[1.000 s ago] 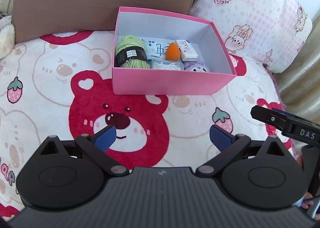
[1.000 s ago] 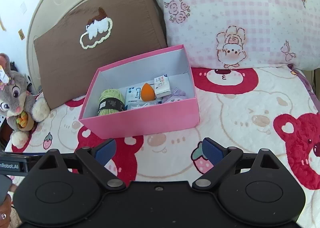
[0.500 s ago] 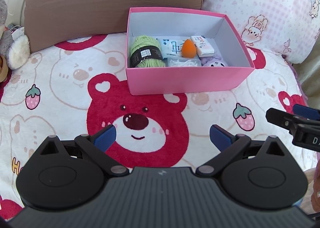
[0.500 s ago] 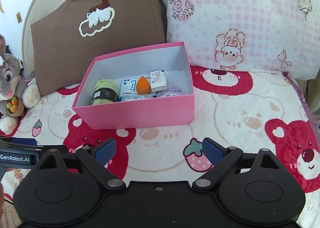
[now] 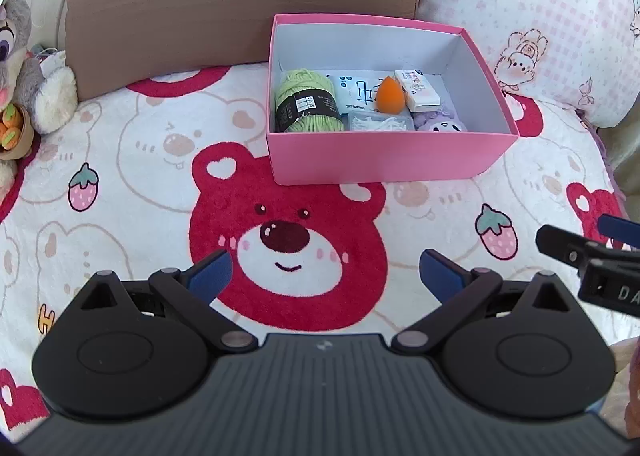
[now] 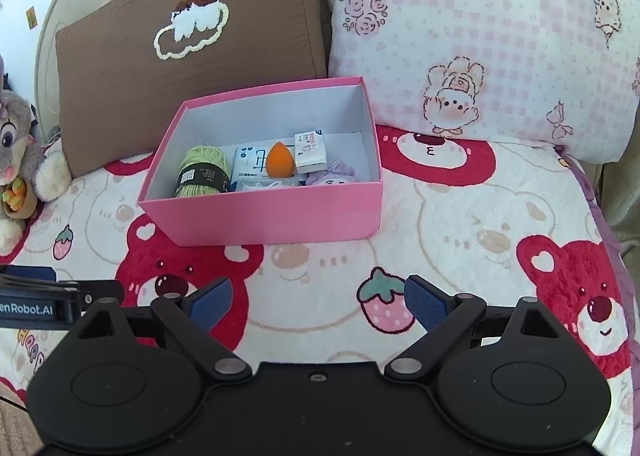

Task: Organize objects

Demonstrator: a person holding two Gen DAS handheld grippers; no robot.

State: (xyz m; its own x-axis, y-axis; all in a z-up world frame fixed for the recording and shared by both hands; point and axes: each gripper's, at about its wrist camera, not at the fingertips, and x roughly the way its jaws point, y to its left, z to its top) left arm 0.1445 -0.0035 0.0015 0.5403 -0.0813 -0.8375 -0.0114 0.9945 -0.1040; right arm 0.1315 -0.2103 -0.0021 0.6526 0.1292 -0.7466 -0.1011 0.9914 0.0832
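On the bed [image 5: 120,159], ahead of my spread, empty tongs [image 5: 324,276], the pink box [image 5: 384,163] holds green yarn [image 5: 308,101], an orange sponge [image 5: 390,95] and small packets [image 5: 416,89].

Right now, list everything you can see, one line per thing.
box: 1, pink, on the blanket
yarn: 1, green, left end of box
wipes pack: 1, white-blue, box middle
sponge: 1, orange, on the pack
small carton: 1, white, right of sponge
clear case: 1, by front wall
plush: 1, purple, front right corner
blanket: 1, bear print
pillows: brown, pink
bunny toy: 1, grey, far left
left gripper: open, empty
right gripper: open, empty
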